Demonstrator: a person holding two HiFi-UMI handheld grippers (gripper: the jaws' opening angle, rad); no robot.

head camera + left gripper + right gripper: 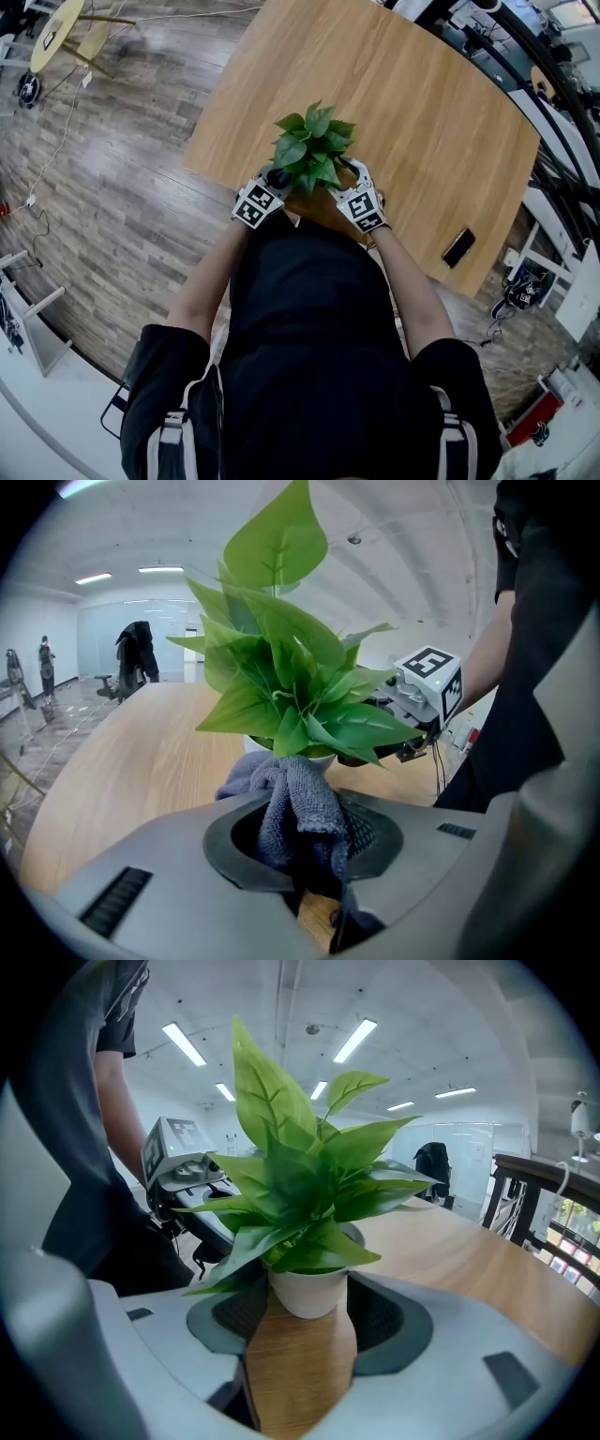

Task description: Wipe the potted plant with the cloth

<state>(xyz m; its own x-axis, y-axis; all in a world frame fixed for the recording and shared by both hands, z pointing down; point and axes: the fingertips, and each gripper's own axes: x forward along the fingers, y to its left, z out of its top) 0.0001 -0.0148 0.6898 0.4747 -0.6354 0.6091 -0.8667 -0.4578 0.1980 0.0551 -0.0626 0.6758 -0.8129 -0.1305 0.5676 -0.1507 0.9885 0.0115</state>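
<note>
A dark phone (458,247) lies well apart on the wooden counter (403,103). The potted plant (312,148) stands by the counter's near edge, its leaves hiding the white pot (307,1290) from above. The left claw (302,841) is clamped on the grey cloth (298,799), bunched just before the pot. The right claw (307,1314) gapes, with one jaw on either side of the pot.

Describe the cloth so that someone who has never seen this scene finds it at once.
Start at the big wooden table and go to its edge nearest the person, where a potted plant stands. Beside its white pot, the left claw grips the cloth. It is the only soft thing there: a bunched, blue-grey, knitted rag.
</note>
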